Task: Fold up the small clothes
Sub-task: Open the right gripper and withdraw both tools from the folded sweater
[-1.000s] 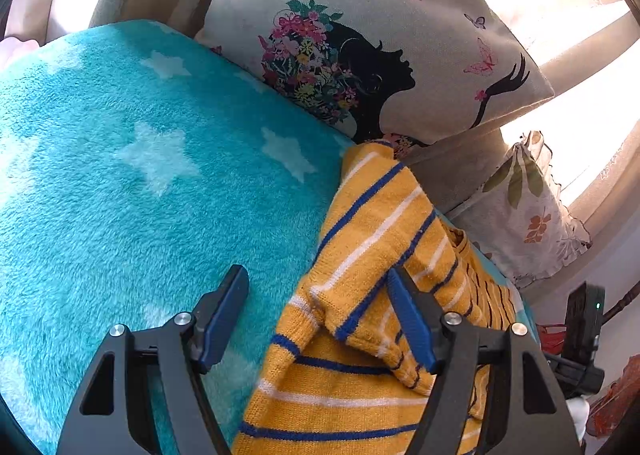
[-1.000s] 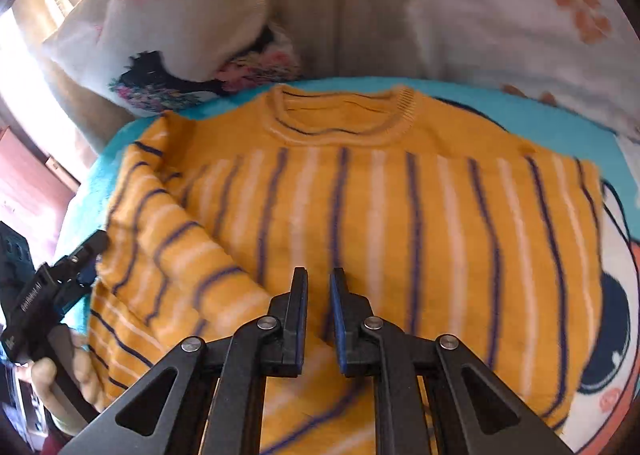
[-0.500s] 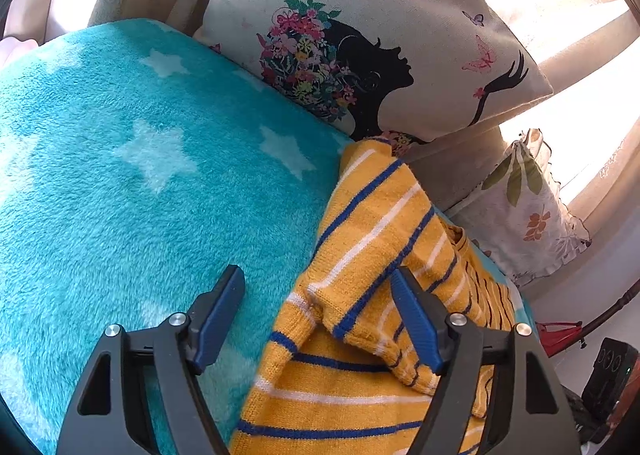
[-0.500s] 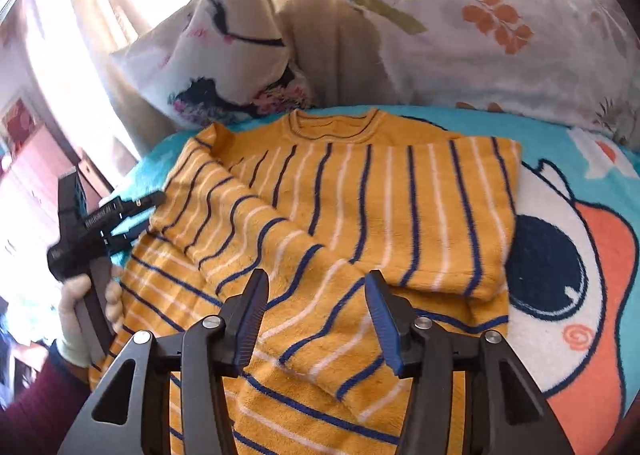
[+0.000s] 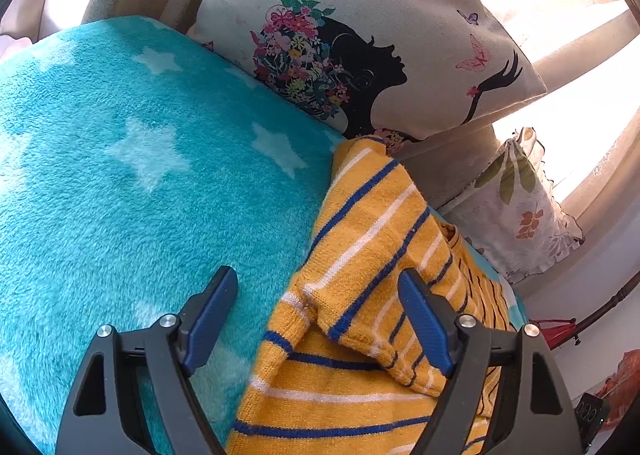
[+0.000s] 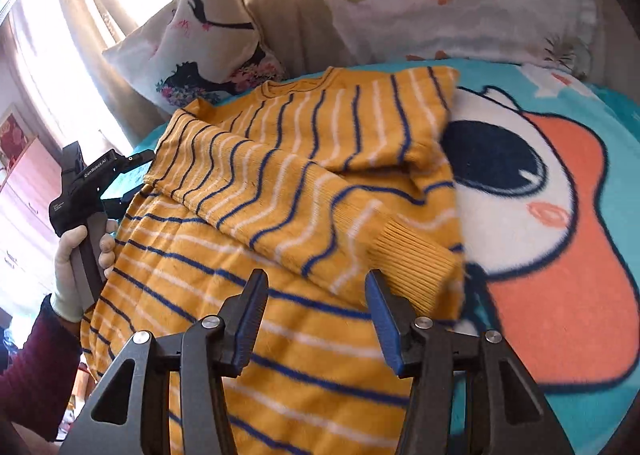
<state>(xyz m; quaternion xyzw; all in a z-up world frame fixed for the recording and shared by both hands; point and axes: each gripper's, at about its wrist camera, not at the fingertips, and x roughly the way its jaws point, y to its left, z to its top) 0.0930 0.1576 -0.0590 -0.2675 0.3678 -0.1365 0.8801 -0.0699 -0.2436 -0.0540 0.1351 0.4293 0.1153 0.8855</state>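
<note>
Left gripper (image 5: 316,319): its blue-padded jaws stand wide apart and grasp nothing. One finger hangs over the bare blanket, the other over the near left side of the sweater. In the right wrist view it (image 6: 132,159) shows at the sweater's left side, gripped by a gloved hand (image 6: 80,255).
Blanket (image 5: 120,175): turquoise fleece with pale stars, covering the bed. On its right half a large cartoon face (image 6: 540,215) shows, with a dark eye and an orange patch.
Sweater (image 6: 248,239): yellow knit with blue and white stripes, lying flat on the blanket toward its left edge, neckline near the pillows at the far edge. Its left sleeve (image 6: 320,215) is folded slantwise across the body, and the ribbed cuff (image 6: 416,267) rests near the body's right side. The right side is folded in over the chest.
Right gripper (image 6: 316,319): released, jaws spread and grasping nothing, poised above the lower body of the sweater, just near the cuff.
Pillows: one printed with a woman's black profile and flowers (image 5: 360,55) leans at the blanket's far edge, touching the sweater's shoulder; a leaf-patterned one (image 6: 440,3) sits to its right.
</note>
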